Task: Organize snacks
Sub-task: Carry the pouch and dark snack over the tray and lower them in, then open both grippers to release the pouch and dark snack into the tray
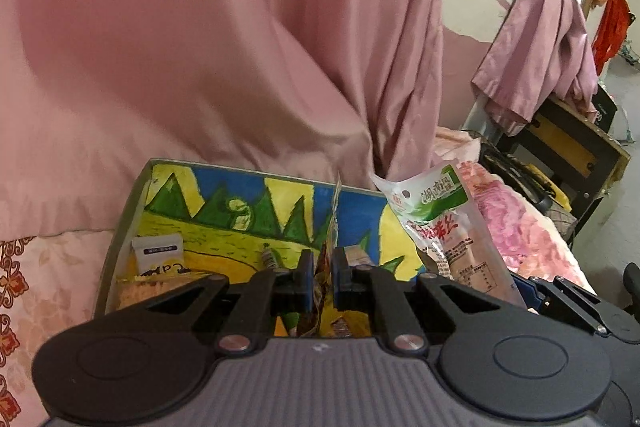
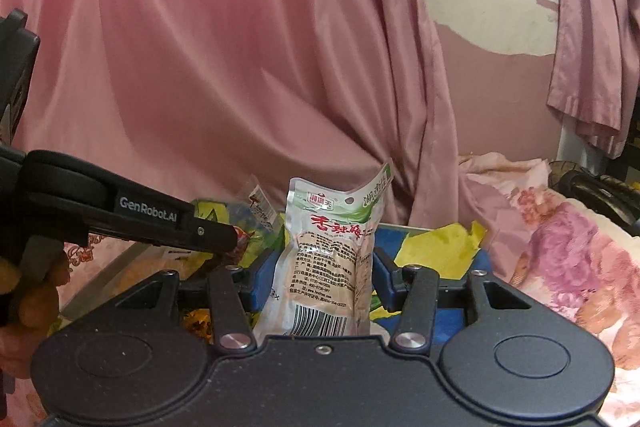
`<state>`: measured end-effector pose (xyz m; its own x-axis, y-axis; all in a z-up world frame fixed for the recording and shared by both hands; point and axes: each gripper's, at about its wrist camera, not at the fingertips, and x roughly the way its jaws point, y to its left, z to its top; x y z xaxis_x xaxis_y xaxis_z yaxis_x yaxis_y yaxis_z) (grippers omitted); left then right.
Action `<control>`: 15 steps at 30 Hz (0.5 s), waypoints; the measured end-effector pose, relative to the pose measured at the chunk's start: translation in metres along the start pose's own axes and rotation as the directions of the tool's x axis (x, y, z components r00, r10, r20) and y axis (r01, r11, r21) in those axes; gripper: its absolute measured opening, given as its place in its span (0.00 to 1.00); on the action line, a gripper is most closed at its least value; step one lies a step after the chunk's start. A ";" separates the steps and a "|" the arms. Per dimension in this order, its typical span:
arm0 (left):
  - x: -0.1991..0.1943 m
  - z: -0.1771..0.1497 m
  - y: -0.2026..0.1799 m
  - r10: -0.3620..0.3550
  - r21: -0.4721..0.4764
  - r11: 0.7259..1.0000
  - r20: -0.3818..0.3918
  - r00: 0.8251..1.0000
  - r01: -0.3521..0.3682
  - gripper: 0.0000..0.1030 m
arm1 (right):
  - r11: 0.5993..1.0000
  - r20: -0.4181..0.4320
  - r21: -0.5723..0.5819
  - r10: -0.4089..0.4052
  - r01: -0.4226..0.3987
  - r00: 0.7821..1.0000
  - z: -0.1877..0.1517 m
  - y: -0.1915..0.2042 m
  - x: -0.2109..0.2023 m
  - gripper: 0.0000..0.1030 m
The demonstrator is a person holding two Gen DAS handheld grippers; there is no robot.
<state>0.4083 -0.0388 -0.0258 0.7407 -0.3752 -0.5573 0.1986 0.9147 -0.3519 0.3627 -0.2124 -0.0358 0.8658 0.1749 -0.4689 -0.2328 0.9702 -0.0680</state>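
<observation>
My left gripper [image 1: 322, 261] is shut on a thin orange snack packet [image 1: 330, 227], seen edge-on between the blue pads. It hangs over a box painted yellow, green and blue [image 1: 124, 223]. To the right, my right gripper [image 1: 532, 291] holds a white-and-green snack pouch [image 1: 440, 223]. In the right wrist view this pouch [image 2: 332, 251], with red characters and a barcode, stands upright between the pads of my right gripper [image 2: 322, 263], which are shut on its sides above the painted box [image 2: 436, 243]. My left gripper [image 2: 230, 241] reaches in from the left with its packet [image 2: 258, 201].
A small white packet [image 1: 156, 253] lies inside the box at the left. Pink curtain cloth [image 1: 240, 47] hangs close behind the box. Floral bedding [image 2: 568, 247] spreads to the right, and a dark wooden frame [image 1: 576, 151] stands at the far right.
</observation>
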 end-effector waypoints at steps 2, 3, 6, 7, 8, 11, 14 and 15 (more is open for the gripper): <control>0.003 -0.001 0.004 0.005 -0.009 1.000 -0.006 1.000 -0.006 0.09 | 1.000 -0.010 -0.004 0.006 -0.006 1.000 -0.002 0.002 0.004 0.51; 0.003 -0.002 0.005 0.006 -0.013 1.000 -0.010 1.000 -0.006 0.09 | 1.000 -0.015 -0.007 0.007 -0.007 1.000 -0.003 0.003 0.006 0.51; 0.006 -0.004 0.010 0.009 -0.023 1.000 -0.016 1.000 -0.009 0.09 | 1.000 -0.032 -0.013 0.012 -0.012 0.999 -0.005 0.005 0.012 0.52; 0.006 -0.005 0.012 0.008 -0.029 1.000 -0.018 1.000 -0.008 0.09 | 1.000 -0.037 -0.013 0.012 -0.013 0.999 -0.006 0.006 0.012 0.52; 0.007 -0.005 0.013 0.009 -0.033 0.999 -0.020 1.000 -0.009 0.09 | 1.000 -0.041 -0.012 0.014 -0.015 0.999 -0.007 0.007 0.013 0.52; 0.008 -0.007 0.015 0.012 -0.040 0.999 -0.022 1.000 -0.012 0.09 | 1.000 -0.053 -0.012 0.016 -0.017 0.998 -0.009 0.009 0.016 0.52; 0.008 -0.007 0.016 0.018 -0.043 0.999 -0.022 1.000 -0.019 0.09 | 1.000 -0.063 -0.012 0.017 -0.018 0.998 -0.012 0.011 0.019 0.52; 0.009 -0.007 0.016 0.019 -0.043 0.999 -0.023 1.000 -0.020 0.09 | 1.000 -0.065 -0.010 0.016 -0.017 0.998 -0.013 0.010 0.019 0.52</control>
<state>0.4135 -0.0285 -0.0416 0.7294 -0.3609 -0.5812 0.1555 0.9147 -0.3729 0.3714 -0.2011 -0.0567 0.8310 0.1792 -0.5266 -0.2519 0.9653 -0.0692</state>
